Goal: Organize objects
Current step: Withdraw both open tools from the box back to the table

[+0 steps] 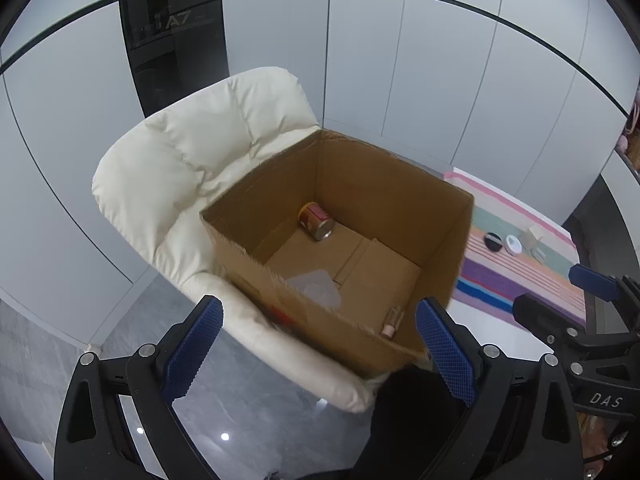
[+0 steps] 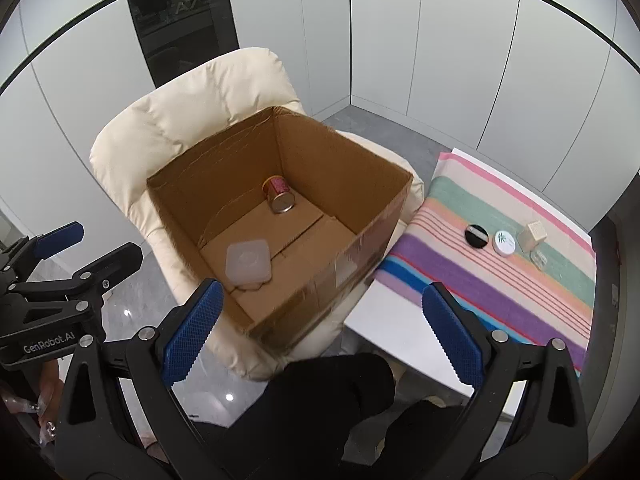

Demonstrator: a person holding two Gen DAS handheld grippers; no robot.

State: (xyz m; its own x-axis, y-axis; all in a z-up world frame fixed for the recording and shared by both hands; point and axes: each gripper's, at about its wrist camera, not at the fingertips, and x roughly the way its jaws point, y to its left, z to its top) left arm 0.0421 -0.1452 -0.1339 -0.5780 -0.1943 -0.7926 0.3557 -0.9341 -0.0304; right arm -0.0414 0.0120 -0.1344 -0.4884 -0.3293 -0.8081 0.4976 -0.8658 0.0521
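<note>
Both tools hang empty with jaws spread: my left gripper (image 1: pixel 318 344) hovers over the near rim of the cardboard box (image 2: pixel 352 240), my right gripper (image 2: pixel 320 330) beside it. Ahead-right of the right one, well apart on the striped cloth (image 2: pixel 500 300), wait the black disc (image 2: pixel 476 236), white jar (image 2: pixel 505 243) and small block (image 2: pixel 531 235). I judge a low swing toward them could clip the box's corner and shift it on the soft chair (image 2: pixel 160 128).
</note>
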